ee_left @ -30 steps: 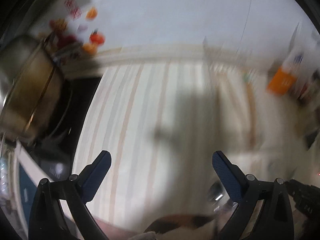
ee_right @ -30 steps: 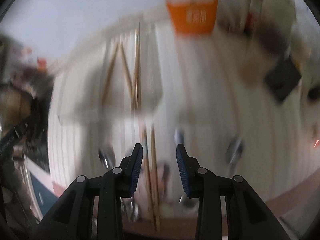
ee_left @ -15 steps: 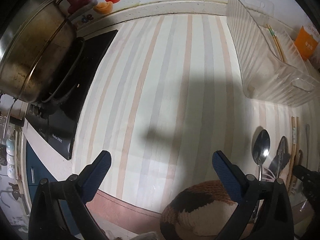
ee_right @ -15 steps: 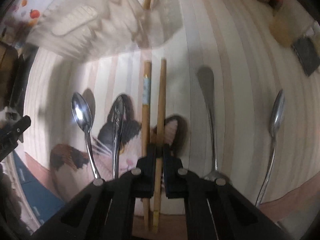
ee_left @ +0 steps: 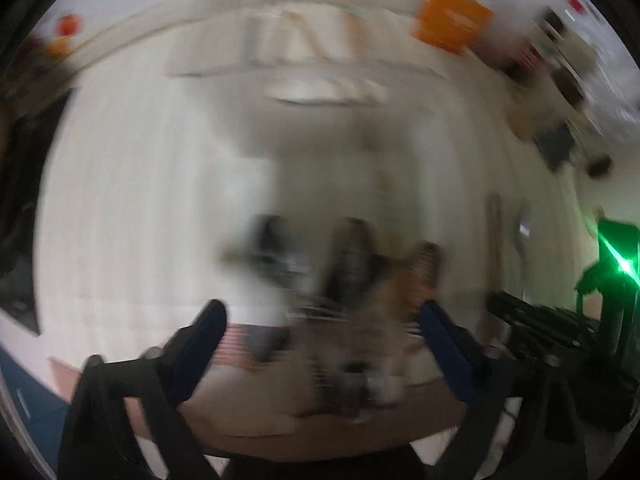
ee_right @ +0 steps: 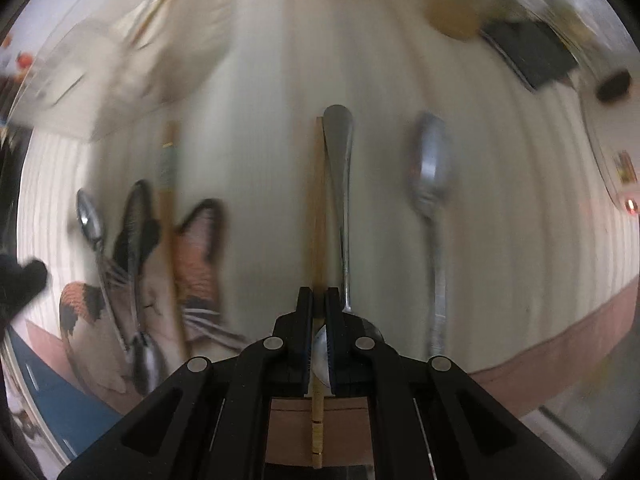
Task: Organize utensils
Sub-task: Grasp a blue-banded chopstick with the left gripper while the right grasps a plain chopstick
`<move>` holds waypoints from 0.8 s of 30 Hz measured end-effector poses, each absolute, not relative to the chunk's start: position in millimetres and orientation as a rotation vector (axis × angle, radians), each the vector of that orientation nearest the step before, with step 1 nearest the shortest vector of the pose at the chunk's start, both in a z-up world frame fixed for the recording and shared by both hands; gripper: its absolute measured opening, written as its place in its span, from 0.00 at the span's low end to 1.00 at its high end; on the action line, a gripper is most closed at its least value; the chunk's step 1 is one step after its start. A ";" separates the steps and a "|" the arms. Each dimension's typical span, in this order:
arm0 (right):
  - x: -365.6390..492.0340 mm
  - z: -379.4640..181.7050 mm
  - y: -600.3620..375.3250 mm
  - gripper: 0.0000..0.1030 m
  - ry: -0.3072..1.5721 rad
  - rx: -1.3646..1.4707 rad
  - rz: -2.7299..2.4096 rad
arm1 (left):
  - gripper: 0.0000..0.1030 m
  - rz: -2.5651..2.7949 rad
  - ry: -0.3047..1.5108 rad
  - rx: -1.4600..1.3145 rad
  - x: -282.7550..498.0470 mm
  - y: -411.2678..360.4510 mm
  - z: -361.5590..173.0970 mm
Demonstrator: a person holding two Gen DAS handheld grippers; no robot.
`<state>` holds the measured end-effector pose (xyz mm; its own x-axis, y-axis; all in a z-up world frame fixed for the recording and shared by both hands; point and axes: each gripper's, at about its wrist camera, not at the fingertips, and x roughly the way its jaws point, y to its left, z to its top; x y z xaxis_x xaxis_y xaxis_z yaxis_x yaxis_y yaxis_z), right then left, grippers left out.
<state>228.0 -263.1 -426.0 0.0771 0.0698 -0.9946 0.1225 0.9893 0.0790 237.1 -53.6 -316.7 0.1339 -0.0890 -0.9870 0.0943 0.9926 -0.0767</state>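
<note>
In the right wrist view my right gripper [ee_right: 319,300] is shut on a wooden chopstick [ee_right: 318,208] that runs straight ahead between the jaws. A second chopstick [ee_right: 168,216] lies to the left on the mat's cat picture. Metal spoons lie around: one just right of the held chopstick [ee_right: 340,184], one further right [ee_right: 430,176], two at the left [ee_right: 92,220]. The clear organizer bin [ee_right: 116,64] is blurred at the upper left. In the very blurred left wrist view my left gripper [ee_left: 322,320] is open and empty over the cat picture; the bin [ee_left: 316,60] is ahead.
A striped mat [ee_right: 520,200] covers the counter. An orange package [ee_left: 452,24] and dark items [ee_right: 532,52] stand at the back right. The stove edge [ee_left: 24,160] is dark at the far left. The other gripper [ee_left: 560,320] shows at the right of the left view.
My right gripper has carried the chopstick to the right, away from its partner, and now holds it beside a spoon. My left gripper has swung right, from the stove side to over the cat picture.
</note>
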 end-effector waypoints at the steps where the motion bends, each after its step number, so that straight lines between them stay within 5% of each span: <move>1: 226.4 -423.6 -271.7 0.06 1.495 0.172 -0.052 | 0.70 -0.163 1.450 0.014 238.0 -66.6 -323.0; 4: 224.0 -418.3 -291.2 0.06 1.495 0.213 -0.076 | 0.41 -0.223 1.508 0.046 239.5 -96.5 -344.1; 9: 217.3 -406.8 -312.9 0.06 1.490 0.256 -0.094 | 0.35 -0.234 1.578 0.107 235.7 -120.1 -371.0; 12: 212.2 -403.5 -323.0 0.06 1.487 0.268 -0.095 | 0.20 -0.221 1.544 0.181 234.4 -129.3 -369.0; 13: 209.8 -402.6 -322.5 0.06 1.486 0.266 -0.098 | 0.06 -0.210 1.530 0.211 234.7 -130.3 -368.4; 24: 232.7 -393.5 -276.9 0.07 1.518 0.165 -0.057 | 0.04 -0.194 1.530 0.151 235.4 -95.1 -361.1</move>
<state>232.7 -276.9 -393.5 0.0544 0.0656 -0.9964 0.1396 0.9875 0.0726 235.4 -95.1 -361.1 0.0300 -0.0310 -0.9991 0.2199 0.9752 -0.0236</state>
